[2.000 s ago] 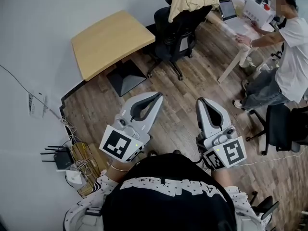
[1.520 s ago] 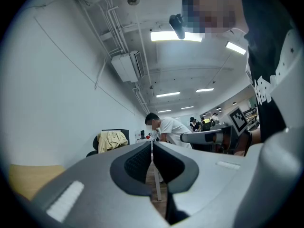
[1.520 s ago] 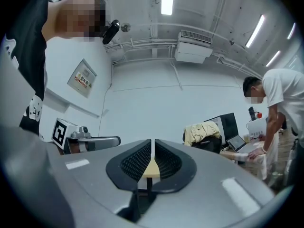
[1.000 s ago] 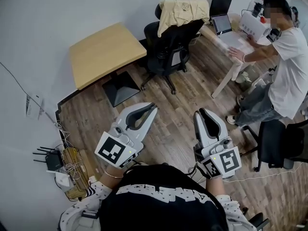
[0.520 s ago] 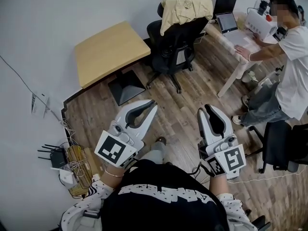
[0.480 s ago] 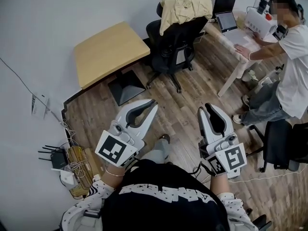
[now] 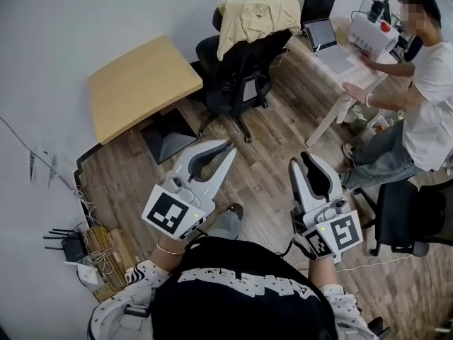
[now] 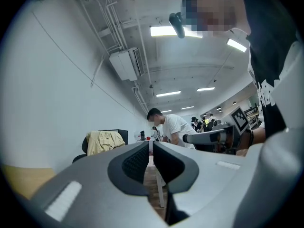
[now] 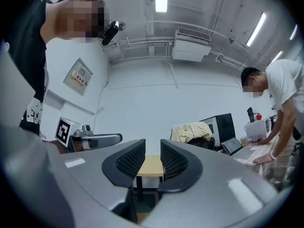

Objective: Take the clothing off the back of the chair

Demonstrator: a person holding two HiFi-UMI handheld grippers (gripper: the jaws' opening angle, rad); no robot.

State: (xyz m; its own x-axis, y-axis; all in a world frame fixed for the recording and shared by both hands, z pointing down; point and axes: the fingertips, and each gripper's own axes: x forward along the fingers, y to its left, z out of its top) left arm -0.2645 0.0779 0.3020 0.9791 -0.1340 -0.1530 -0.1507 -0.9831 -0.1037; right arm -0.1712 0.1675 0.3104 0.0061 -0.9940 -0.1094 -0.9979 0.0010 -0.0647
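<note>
A pale yellow garment (image 7: 255, 16) hangs over the back of a black office chair (image 7: 237, 69) at the far side of the wooden floor. It also shows in the left gripper view as the garment (image 8: 105, 140) and in the right gripper view as the garment (image 9: 191, 131). Both grippers are held level, well short of the chair. My left gripper (image 7: 228, 147) (image 8: 151, 144) is shut with nothing in it. My right gripper (image 7: 303, 163) (image 9: 153, 144) is open; its jaws have just been opening, and nothing is between them.
A light wooden table (image 7: 141, 83) stands left of the chair, against the wall. At a white desk (image 7: 340, 55) with a laptop (image 7: 322, 34), a person (image 7: 417, 98) leans in on the right. Another black chair (image 7: 407, 214) stands near right. A router and cables (image 7: 71, 250) lie by the left wall.
The chair and table now sit further left in the head view. Both grippers have moved a little across the floor, and the right jaws have parted slightly.
</note>
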